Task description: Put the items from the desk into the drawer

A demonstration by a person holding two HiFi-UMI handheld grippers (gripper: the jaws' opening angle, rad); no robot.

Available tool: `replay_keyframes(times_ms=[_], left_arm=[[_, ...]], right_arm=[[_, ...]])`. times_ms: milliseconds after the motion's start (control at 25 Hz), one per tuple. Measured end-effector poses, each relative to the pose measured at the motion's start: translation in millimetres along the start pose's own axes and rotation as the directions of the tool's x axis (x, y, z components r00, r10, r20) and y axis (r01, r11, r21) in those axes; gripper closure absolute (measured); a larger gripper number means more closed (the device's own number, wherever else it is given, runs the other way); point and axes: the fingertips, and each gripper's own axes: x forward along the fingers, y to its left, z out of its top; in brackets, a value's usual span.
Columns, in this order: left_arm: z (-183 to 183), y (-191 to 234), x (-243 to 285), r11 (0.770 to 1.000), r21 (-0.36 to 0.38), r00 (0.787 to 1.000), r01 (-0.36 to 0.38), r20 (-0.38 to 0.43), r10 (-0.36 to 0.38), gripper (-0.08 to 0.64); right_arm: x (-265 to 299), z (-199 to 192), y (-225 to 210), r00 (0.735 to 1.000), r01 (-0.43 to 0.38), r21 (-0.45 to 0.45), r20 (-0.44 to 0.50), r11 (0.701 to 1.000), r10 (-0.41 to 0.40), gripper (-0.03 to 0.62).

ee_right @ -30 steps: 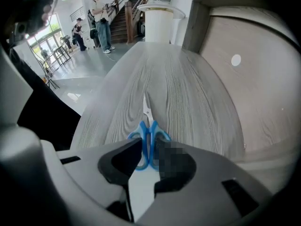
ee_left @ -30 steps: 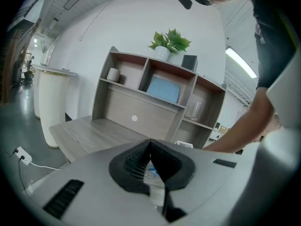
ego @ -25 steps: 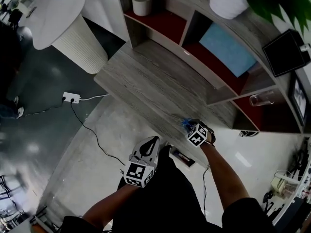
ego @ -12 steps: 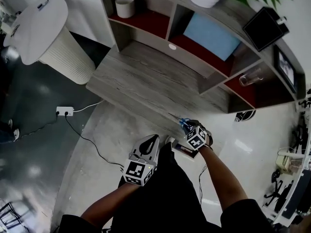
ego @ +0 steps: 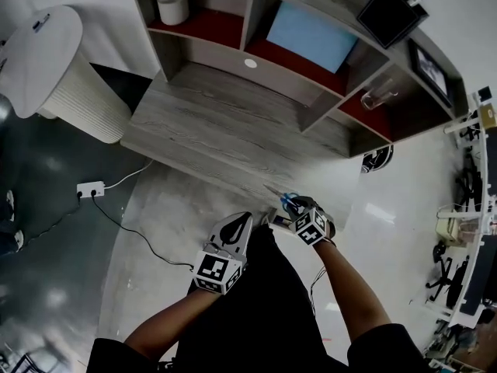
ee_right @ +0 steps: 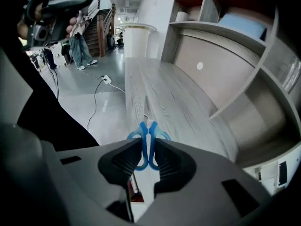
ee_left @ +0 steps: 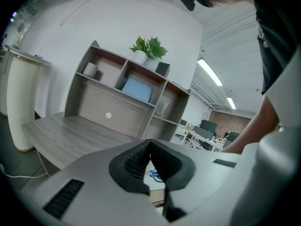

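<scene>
Blue-handled scissors sit between the pads of my right gripper, which is shut on their handles, blades pointing away over the grey wooden desk. From the head view, the right gripper hangs at the desk's near edge, over the open drawer, with the scissors sticking out ahead. My left gripper is held lower left of it in front of my body, its tips together on nothing. In the left gripper view the left gripper points toward the desk, and the scissors show beyond it.
A shelf unit at the desk's back holds a white cup, a blue panel, a glass and a black frame. A white ribbed pedestal table stands left. A power strip and its cable lie on the floor.
My right gripper has drawn the scissors back off the desk toward me and lifted them over the drawer, rolling as it went. The left gripper shifted a little.
</scene>
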Motion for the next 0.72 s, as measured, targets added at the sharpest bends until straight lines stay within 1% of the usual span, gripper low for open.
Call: replay_keyframes(times_ms=[160,280,400,480,600,720], left_arm=[[-6.9,-12.0,1.7,1.000,0.006,1.000,0.028,-0.011,-0.028,0.546],[-10.9,-22.5,6.6,0.999,0.021,0.999,0.032,-0.018,-0.032,0.546],[-14.0,-33.8,12.3,0.999,0.028,1.000,0.019,-0.018,-0.018,0.546],[-17.3,-39.6,13.2,1.000,0.019,1.000,0.006,-0.024,-0.006,0.546],[-19.9,-53.5,12.5,1.000,0.007,1.000,-0.021,-0.023,0.021,0.546],[-26.3,-67.1,14.9,0.999,0.012,0.998,-0.049,-0.026,0.049,0.546]], right_arm=[[-8.6,-17.9,15.1,1.000,-0.001,0.006,-0.004,1.000,0.001,0.494],[-12.0,-34.8,22.3,1.000,-0.007,0.008,-0.002,1.000,0.007,0.494],[-14.0,-57.9,25.8,1.000,-0.019,0.015,-0.007,1.000,0.019,0.494],[-16.2,-71.1,29.8,1.000,-0.020,0.023,-0.002,1.000,0.020,0.494],[-19.0,-90.3,35.4,1.000,-0.026,0.015,0.006,1.000,0.026,0.494],[-14.0,-110.9,38.0,0.999,-0.045,0.017,0.009,0.999,0.045,0.494]])
